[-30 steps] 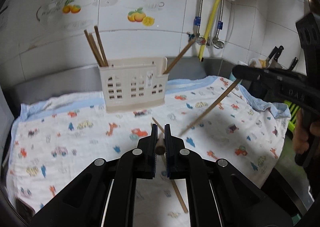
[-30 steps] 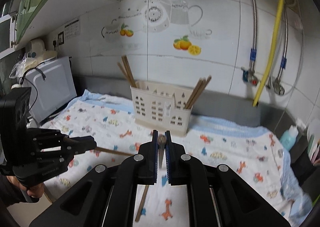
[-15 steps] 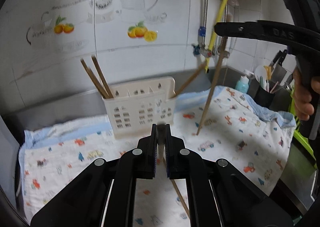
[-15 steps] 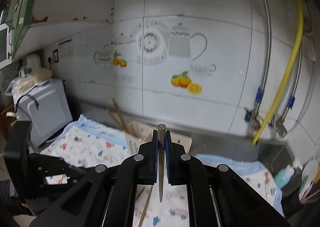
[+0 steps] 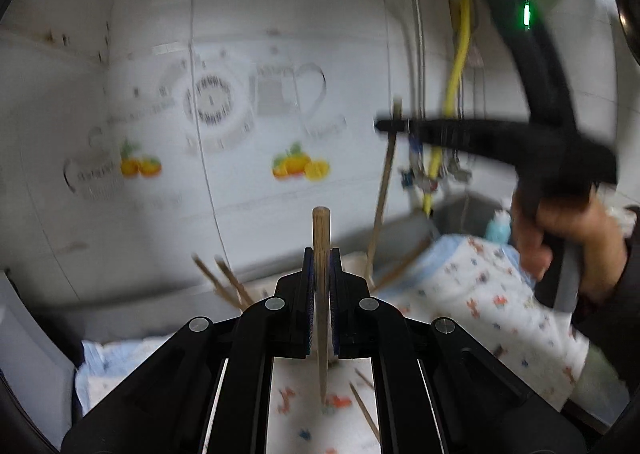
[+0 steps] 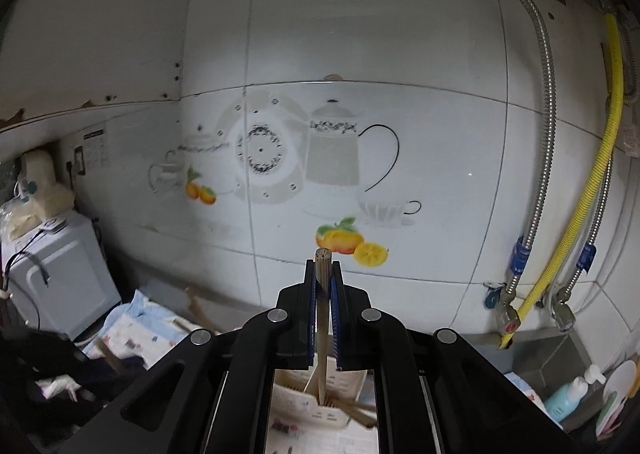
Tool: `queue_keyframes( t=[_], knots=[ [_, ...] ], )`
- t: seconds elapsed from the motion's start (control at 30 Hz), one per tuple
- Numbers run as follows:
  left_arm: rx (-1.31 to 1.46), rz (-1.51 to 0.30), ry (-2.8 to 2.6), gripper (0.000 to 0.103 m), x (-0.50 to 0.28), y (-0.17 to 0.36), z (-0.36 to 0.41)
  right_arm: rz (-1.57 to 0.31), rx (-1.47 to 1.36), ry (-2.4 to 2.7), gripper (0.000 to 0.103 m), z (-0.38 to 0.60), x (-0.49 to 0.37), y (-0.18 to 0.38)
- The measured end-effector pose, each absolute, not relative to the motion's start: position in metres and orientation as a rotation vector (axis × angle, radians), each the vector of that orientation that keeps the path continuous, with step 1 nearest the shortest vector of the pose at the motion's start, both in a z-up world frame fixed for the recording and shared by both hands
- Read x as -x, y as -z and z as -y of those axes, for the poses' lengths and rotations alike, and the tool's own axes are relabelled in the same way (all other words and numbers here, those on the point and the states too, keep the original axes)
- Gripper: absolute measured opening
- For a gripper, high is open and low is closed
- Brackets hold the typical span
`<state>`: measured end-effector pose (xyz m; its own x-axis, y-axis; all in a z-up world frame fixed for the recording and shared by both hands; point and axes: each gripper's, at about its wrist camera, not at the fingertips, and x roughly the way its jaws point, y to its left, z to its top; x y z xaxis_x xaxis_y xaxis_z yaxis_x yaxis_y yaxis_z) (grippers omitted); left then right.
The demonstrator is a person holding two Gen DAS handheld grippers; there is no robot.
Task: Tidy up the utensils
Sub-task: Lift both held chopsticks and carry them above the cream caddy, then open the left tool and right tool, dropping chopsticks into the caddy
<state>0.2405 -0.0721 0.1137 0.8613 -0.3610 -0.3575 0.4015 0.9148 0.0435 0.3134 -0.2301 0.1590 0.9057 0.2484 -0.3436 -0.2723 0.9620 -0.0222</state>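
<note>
My right gripper (image 6: 323,274) clamps chopstick (image 6: 321,334) upright, tip directly over cream utensil caddy (image 6: 320,402); straight drop looks right. My left gripper (image 5: 322,262) pinches second chopstick (image 5: 321,294) vertical, above patterned cloth (image 5: 472,286), farther off.

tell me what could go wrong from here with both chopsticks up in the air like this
1. The right gripper pinches its chopstick near the top, tip just over the holder; a swing could make it catch the divider.
2. The left gripper holds its chopstick above the cloth, near the right one; they might collide.
3. A loose chopstick lies underneath.
</note>
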Motion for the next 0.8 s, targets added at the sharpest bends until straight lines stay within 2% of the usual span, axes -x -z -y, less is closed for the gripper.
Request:
queue_keyframes(
  t=[0.23,0.4,0.8],
  knots=[
    [-0.099,-0.244,0.347,0.005,-0.271,-0.154,0.075,-0.388,0.055,-0.249,0.006,0.232,-0.343,-0.137],
    [-0.104,-0.214,0.312,0.005,-0.294,-0.164,0.080,-0.427,0.063,-0.257,0.006,0.232,-0.354,-0.117],
    [-0.037,-0.287,0.233,0.005,-0.358,-0.127,0.077,-0.473,0.073,-0.282,0.006,0.233,-0.357,-0.094]
  ],
)
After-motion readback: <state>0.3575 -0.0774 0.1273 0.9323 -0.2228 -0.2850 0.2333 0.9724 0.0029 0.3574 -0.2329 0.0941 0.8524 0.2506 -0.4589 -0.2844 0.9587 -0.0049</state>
